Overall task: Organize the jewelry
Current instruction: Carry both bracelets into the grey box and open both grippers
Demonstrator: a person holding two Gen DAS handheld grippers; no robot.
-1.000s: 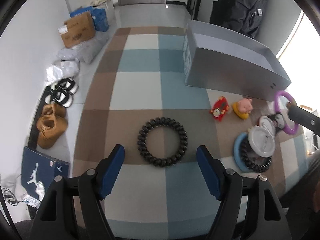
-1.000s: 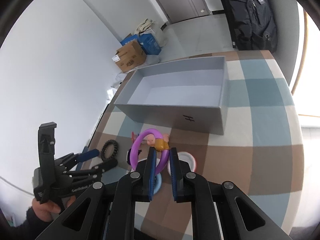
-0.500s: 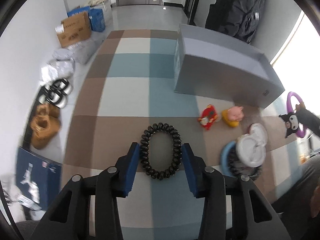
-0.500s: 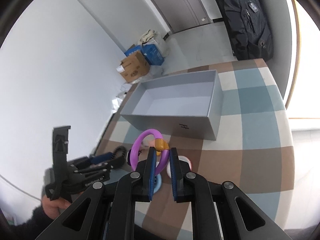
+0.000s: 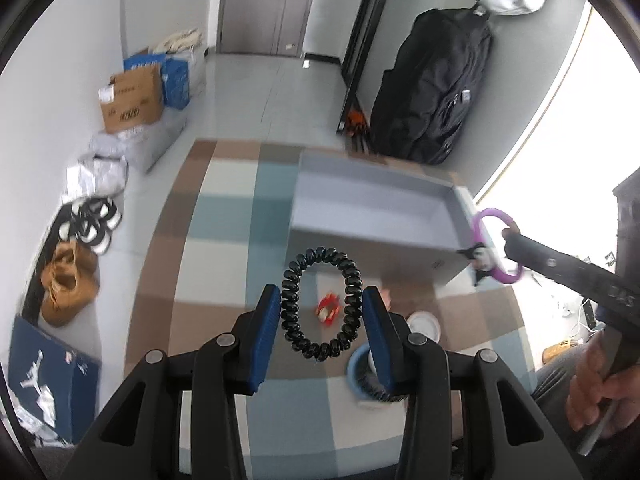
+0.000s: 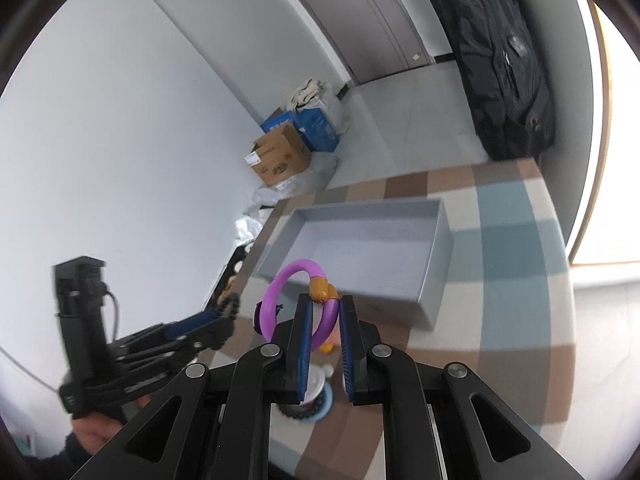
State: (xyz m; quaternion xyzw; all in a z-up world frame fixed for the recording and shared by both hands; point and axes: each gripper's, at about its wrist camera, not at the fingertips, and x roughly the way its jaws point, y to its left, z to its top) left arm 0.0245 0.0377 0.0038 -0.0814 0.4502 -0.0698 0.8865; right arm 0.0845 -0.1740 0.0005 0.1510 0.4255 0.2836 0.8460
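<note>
1. My left claw (image 5: 322,314) is clamped on the black coil ring (image 5: 322,304), lifted off the mat.
2. My right claw (image 6: 323,320) pinches the purple ring (image 6: 298,300).
3. Ahead of both, the grey box (image 6: 360,248) looks empty; several trinkets remain below.

My left wrist camera looks steeply down along my fingers, close above the checked rug (image 5: 224,240). My right one looks down at a shallower angle. Both share the grey box (image 5: 372,216) (image 6: 360,248).

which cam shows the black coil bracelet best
The left wrist view: the black coil bracelet hangs whole and sharp between the left gripper's jaws. The right wrist view shows only a blurred bit of it.
</note>
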